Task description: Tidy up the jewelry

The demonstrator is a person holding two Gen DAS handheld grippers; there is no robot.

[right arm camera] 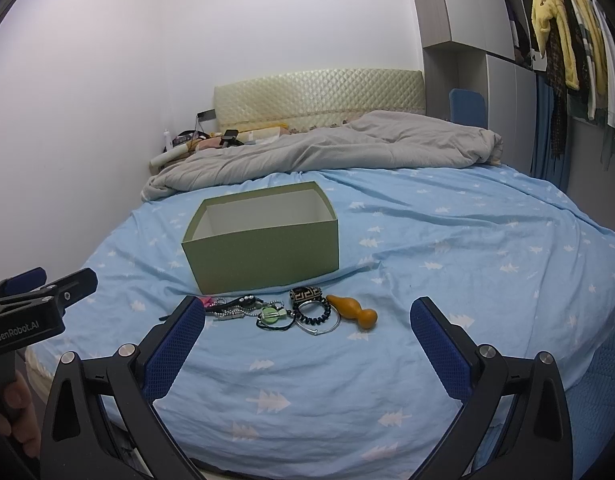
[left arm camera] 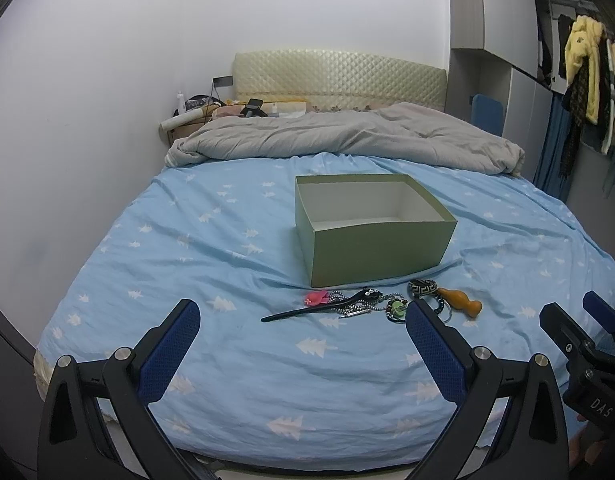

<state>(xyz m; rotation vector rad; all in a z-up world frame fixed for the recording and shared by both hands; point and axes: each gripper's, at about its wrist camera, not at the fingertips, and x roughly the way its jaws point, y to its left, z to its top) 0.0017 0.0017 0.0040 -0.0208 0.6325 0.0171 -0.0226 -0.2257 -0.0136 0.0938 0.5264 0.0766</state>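
Note:
An open green box (left arm camera: 377,246) (right arm camera: 263,252) with a white, bare inside stands on the blue bed sheet. Jewelry lies in a row in front of it: a pink flower clip (left arm camera: 316,298), a black hair stick (left arm camera: 319,307), a silver bead chain (left arm camera: 357,312) (right arm camera: 231,313), a green pendant (left arm camera: 396,307) (right arm camera: 272,316), a patterned bangle (left arm camera: 423,288) (right arm camera: 305,293), a black coil tie with a silver ring (right arm camera: 316,314), and an orange wooden piece (left arm camera: 461,304) (right arm camera: 353,311). My left gripper (left arm camera: 301,322) and right gripper (right arm camera: 307,320) both hang open before the row, holding nothing.
A grey duvet (left arm camera: 347,136) is bunched across the far half of the bed below a quilted headboard (left arm camera: 339,78). Clutter sits on a shelf at the back left (left arm camera: 211,110). Clothes hang on a rail at the right (right arm camera: 567,40). The white wall runs along the left.

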